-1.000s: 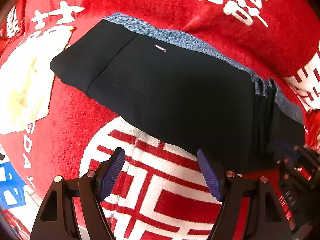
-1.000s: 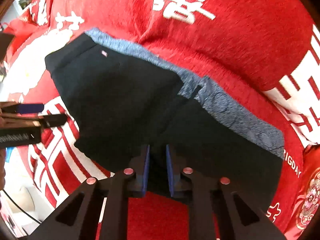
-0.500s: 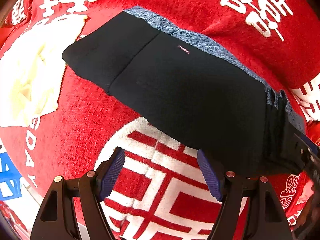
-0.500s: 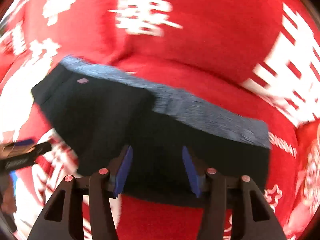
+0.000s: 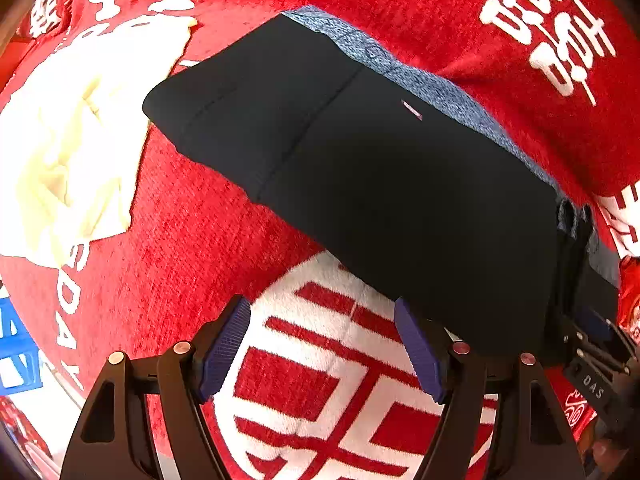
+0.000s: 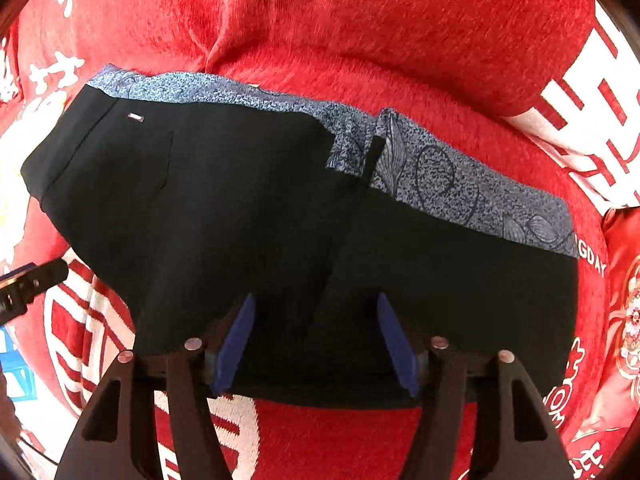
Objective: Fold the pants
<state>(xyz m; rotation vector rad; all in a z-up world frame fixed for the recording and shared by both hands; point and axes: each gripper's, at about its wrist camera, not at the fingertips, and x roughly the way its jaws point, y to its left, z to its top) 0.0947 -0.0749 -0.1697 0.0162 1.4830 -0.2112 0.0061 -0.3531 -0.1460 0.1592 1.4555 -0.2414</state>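
Note:
Black pants [image 5: 380, 184] with a blue patterned inner waistband [image 5: 440, 92] lie folded flat on a red blanket [image 5: 192, 240]. The left gripper [image 5: 322, 340] hangs open above the white-and-red pattern, just in front of the pants' near edge, nothing between its fingers. In the right wrist view the same pants [image 6: 240, 208] fill the middle, waistband [image 6: 440, 172] along the far side. The right gripper [image 6: 316, 340] points down over the pants' near edge. Its jaws are opening, and the blue pads stand apart from the cloth.
A pale yellow cloth [image 5: 68, 152] lies on the blanket left of the pants. A blue-and-white object [image 5: 16, 356] shows at the blanket's left edge. The left gripper's body [image 6: 28, 284] reaches in at the left of the right wrist view; the right gripper's body [image 5: 596, 356] at the left view's right.
The right gripper was shut on the pants' near edge and has spread its jaws, letting the cloth go. The left gripper shifted along the blanket; pants now lie further right in its view.

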